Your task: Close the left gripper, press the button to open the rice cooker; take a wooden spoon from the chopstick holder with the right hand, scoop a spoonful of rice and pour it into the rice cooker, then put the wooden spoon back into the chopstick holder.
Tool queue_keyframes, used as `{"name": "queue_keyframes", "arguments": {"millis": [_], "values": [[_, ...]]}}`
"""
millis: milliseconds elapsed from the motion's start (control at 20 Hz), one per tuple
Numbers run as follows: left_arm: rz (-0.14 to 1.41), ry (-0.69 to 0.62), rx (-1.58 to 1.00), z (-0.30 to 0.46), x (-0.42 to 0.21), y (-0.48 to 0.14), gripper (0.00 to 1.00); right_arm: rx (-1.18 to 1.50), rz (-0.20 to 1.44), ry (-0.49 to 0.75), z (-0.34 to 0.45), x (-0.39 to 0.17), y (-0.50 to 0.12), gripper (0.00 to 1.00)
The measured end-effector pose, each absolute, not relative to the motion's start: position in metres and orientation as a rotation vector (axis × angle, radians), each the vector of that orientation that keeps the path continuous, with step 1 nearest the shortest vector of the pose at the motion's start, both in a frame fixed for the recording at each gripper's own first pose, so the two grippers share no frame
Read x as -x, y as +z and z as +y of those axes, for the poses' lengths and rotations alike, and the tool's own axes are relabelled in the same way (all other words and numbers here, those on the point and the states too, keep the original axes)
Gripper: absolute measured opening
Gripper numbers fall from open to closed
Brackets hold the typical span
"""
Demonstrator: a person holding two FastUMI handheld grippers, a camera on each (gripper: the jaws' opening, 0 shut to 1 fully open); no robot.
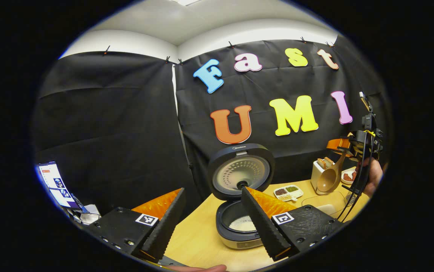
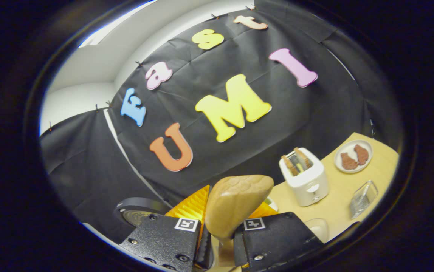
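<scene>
The rice cooker stands open on the wooden table, its lid raised and white rice in the pot. My left gripper hovers open in front of it, holding nothing. Far right in the left gripper view, my right gripper is shut on the handle of the wooden spoon, which hangs bowl down and looks empty. In the right gripper view the spoon's bowl rises between the fingers of my right gripper. A mesh chopstick holder stands right of the toaster.
A white toaster with bread slices sits near the back wall. A small plate with reddish pieces lies beyond it. A divided dish of grains and a clear bowl sit right of the cooker. A lit screen is at far left.
</scene>
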State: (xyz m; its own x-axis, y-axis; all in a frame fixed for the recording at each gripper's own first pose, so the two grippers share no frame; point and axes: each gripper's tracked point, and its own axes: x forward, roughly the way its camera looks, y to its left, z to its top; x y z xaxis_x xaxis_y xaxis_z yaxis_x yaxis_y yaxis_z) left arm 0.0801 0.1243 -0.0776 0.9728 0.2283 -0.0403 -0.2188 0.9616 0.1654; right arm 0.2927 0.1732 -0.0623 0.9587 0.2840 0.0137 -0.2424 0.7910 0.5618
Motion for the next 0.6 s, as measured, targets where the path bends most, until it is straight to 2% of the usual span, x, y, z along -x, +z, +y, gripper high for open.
{"name": "queue_keyframes", "arguments": {"millis": [300, 600], "values": [[0.075, 0.186, -0.167, 0.08, -0.097, -0.079, 0.94, -0.554, 0.061, 0.086, 0.026, -0.315, -0.103, 0.3], [0.079, 0.17, -0.184, 0.054, -0.106, -0.077, 0.94, -0.51, 0.098, -0.017, -0.056, -0.336, -0.153, 0.3]]}}
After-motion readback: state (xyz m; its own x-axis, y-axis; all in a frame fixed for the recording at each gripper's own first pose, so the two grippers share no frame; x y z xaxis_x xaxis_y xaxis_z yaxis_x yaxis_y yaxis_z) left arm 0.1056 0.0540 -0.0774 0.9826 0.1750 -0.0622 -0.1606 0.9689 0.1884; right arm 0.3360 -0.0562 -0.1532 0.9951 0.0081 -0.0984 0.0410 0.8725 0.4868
